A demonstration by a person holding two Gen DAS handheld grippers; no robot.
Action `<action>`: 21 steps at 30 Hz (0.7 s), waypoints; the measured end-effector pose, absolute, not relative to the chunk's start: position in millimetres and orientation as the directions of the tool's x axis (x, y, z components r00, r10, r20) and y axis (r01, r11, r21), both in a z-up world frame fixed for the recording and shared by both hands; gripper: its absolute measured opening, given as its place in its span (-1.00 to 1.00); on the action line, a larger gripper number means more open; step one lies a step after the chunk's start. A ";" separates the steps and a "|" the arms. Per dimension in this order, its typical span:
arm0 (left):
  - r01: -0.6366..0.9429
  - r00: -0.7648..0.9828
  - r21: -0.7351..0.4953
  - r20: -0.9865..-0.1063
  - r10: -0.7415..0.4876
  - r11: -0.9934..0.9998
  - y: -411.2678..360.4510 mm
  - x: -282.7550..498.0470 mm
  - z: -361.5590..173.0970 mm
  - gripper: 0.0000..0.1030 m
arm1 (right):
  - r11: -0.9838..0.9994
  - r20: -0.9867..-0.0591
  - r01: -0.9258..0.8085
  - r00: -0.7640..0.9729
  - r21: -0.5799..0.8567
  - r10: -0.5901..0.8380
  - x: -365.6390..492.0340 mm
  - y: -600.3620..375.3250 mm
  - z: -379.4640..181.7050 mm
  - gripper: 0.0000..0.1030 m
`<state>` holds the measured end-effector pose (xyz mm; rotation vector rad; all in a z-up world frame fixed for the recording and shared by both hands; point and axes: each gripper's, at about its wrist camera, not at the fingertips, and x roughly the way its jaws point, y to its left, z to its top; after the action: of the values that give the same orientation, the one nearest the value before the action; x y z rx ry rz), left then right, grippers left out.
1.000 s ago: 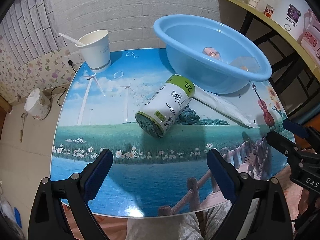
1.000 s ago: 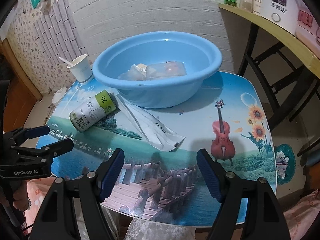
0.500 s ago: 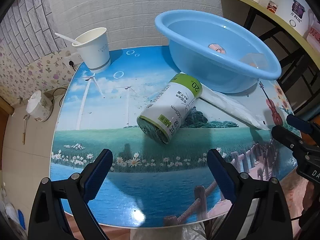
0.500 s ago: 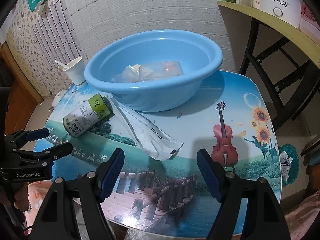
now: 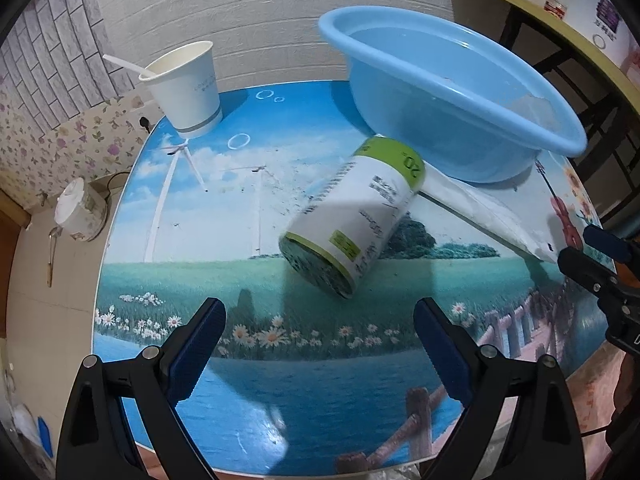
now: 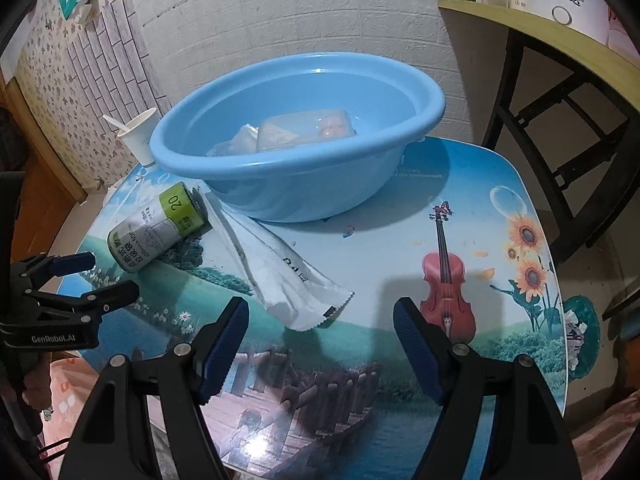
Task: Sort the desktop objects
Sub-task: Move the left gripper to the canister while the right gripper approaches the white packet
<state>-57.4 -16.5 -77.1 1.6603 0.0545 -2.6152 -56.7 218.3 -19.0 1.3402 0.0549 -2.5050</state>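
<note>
Both claws hang over the near edge of the picture-printed bench (image 6: pixel 460 184), and neither has hold of anything. The left claw (image 5: pixel 320 354) stands wide apart with only bare bench between its blue pads; the right claw (image 6: pixel 322 346) is likewise spread and empty.

The things left to sort lie on the bench. A green-and-white canister (image 5: pixel 354 216) rests on its side just ahead of the left claw, its far end close against the blue basin (image 6: pixel 304 168). A long white sachet (image 6: pixel 280 268) runs from beside the canister's far end toward the right claw, its crimped end nearest that claw. A few clear packets (image 6: pixel 304 132) already sit inside the basin. A paper cup (image 5: pixel 186 88) with a spoon in it stands well apart at the far left corner.

To my eye the canister is the risky one. Lying on its round side, it may roll if one pad touches before the other, and it could then knock the sachet or trundle toward the bench edge. The sachet is flat and limp, so the right claw may scrape the glossy top and pinch only a corner, letting it droop or slip out on the way to the basin. The two claws are also close, and working side by side they could bump each other.
</note>
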 end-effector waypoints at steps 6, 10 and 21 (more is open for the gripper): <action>0.059 -0.416 -0.011 -0.909 -0.015 -0.998 -20.7 -69.2 -78.8 0.85 | -0.943 -0.822 0.315 -0.505 0.107 -0.262 -63.5 214.2 -26.9 0.49; 0.040 -0.414 -0.021 -0.910 0.003 -0.999 -16.8 -80.8 -79.9 0.85 | -0.929 -0.808 0.364 -0.525 0.071 -0.267 -68.5 205.0 -29.2 0.49; -0.002 -0.400 0.022 -0.916 -0.019 -1.000 -9.6 -114.3 -82.8 0.85 | -0.859 -0.801 0.511 -0.500 0.035 -0.330 -84.5 175.6 -43.0 0.49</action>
<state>-114.3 -9.6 -82.8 1.7146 -0.0311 -2.6202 -84.5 175.6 -43.0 1.1910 0.2834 -2.3472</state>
